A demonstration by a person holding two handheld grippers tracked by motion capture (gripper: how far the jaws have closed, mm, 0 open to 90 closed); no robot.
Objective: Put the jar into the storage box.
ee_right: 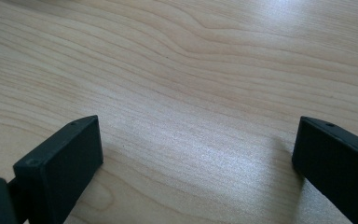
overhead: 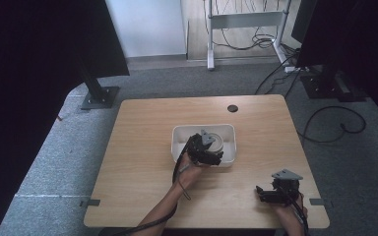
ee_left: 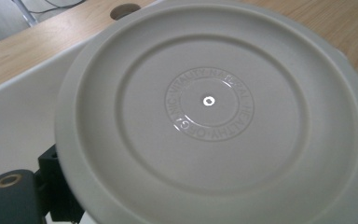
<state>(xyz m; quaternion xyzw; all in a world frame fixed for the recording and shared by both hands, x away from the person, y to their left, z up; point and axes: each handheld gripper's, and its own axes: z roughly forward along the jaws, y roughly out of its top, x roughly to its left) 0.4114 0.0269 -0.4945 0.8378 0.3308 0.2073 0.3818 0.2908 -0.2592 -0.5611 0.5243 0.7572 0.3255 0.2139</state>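
A round off-white plate point(ee_left: 209, 116) with embossed lettering at its centre sits very close to my left gripper's camera, tilted inside a white bin point(ee_left: 9, 116). In the high view the plate point(overhead: 218, 142) lies in the bin point(overhead: 229, 129) at mid-table, and my left gripper point(overhead: 204, 152) reaches into it from the near side. One black finger point(ee_left: 9, 196) shows far to the lower left, its tip hidden by the plate's rim, so the jaws stand wide. My right gripper point(overhead: 261, 193) rests low at the table's near right, open point(ee_right: 198, 154) over bare wood.
The wooden table point(overhead: 142, 147) has a dark round hole point(overhead: 232, 108) near its far edge. Black stands and cables stand on the carpet beyond the table. A cable trails from the left gripper along the forearm.
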